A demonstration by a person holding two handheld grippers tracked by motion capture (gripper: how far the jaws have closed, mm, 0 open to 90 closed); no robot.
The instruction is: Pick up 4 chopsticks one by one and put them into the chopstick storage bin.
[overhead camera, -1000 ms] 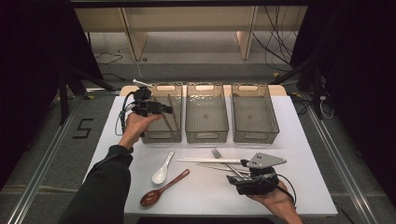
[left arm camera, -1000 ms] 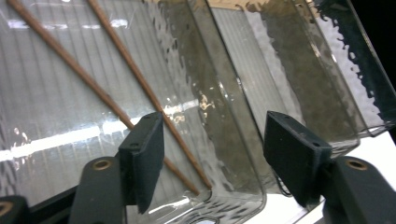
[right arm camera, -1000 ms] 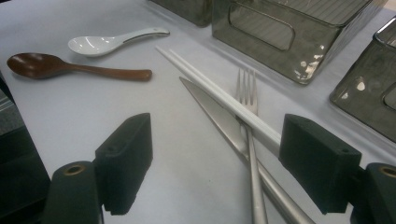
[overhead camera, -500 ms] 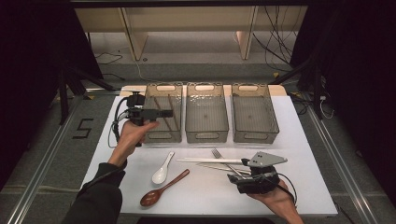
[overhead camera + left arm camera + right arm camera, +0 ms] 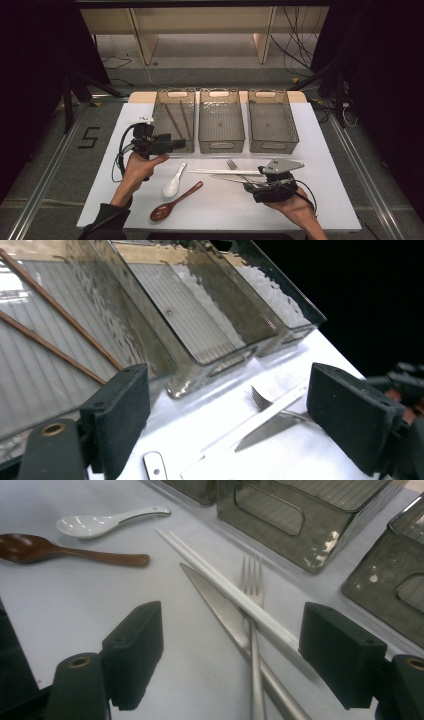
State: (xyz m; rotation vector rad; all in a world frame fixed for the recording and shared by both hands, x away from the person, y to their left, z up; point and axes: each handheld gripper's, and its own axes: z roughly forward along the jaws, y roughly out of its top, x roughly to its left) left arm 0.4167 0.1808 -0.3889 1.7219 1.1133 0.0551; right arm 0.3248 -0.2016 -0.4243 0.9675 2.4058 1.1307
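Now the left gripper (image 5: 170, 145) sits left of centre in the high view, just in front of the leftmost bin (image 5: 173, 120), its jaws spread wide with nothing between them; they have just been opening. Two brown chopsticks (image 5: 175, 120) lie inside that bin, slanting across its ribbed floor. At the lower right of the high view the right gripper (image 5: 252, 185) rests low over the white surface (image 5: 330, 165), jaws likewise apart and empty. Between its jaws in the right gripper view lie a pair of white chopsticks (image 5: 225, 592), a fork (image 5: 252, 610) and a knife (image 5: 220, 607), overlapping. Left of them sit a white soup spoon (image 5: 173, 181) and a brown wooden spoon (image 5: 175, 202).
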